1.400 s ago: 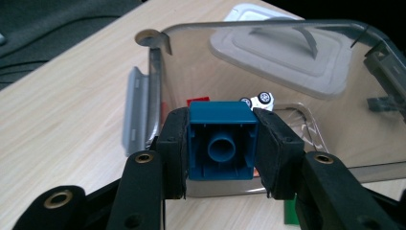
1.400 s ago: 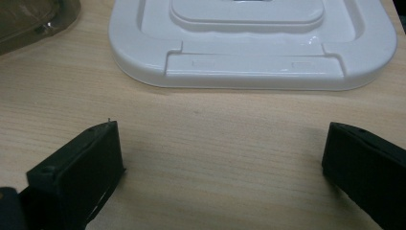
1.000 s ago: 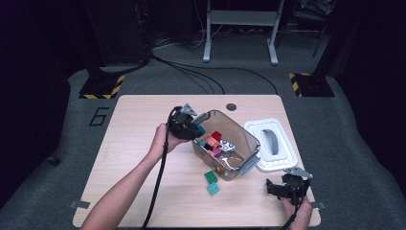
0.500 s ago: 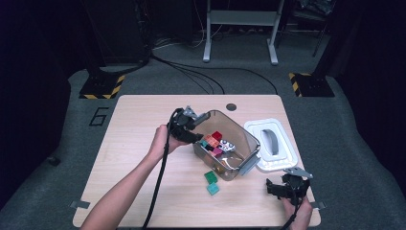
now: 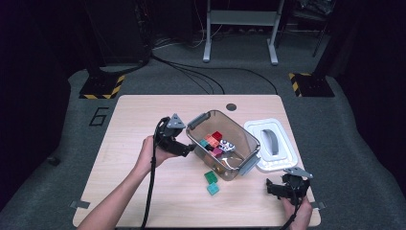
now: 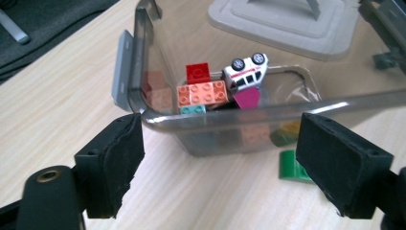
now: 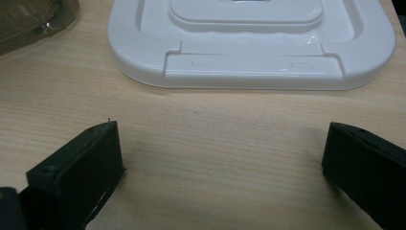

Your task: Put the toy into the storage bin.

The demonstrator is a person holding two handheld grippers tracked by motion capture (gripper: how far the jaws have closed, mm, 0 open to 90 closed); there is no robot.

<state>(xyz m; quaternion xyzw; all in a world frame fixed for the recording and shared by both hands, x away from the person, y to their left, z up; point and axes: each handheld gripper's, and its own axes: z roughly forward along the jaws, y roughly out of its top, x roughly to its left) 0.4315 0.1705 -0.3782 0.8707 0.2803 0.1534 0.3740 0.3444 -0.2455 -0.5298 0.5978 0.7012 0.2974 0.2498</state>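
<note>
On the wooden tabletop [image 5: 143, 120], near its middle, stood a clear plastic bin [image 5: 244, 139] with grey latches, set at a slant. Inside lay toy bricks: a red brick [image 6: 198, 73], an orange brick [image 6: 202, 93], a magenta piece [image 6: 246, 99], plus a small white toy car [image 6: 246, 71] resting tilted on top. Left gripper [image 5: 189, 149] was at the bin's left wall, held in the person's left hand [image 5: 151, 153]. Its jaws had just been opening and stood wide, pads apart on either side of the bin's near rim without pressing on it; nothing was held. Two green bricks [image 5: 211, 182] lay on the tabletop just beside the bin's near side. A white lid [image 5: 287, 153] rested flat to the bin's right, touching or nearly touching it. Right gripper [image 5: 273, 188] sat low at the tabletop's near right corner, jaws spread wide and empty, facing the lid's edge [image 7: 253, 72] with bare wood between the pads.
</note>
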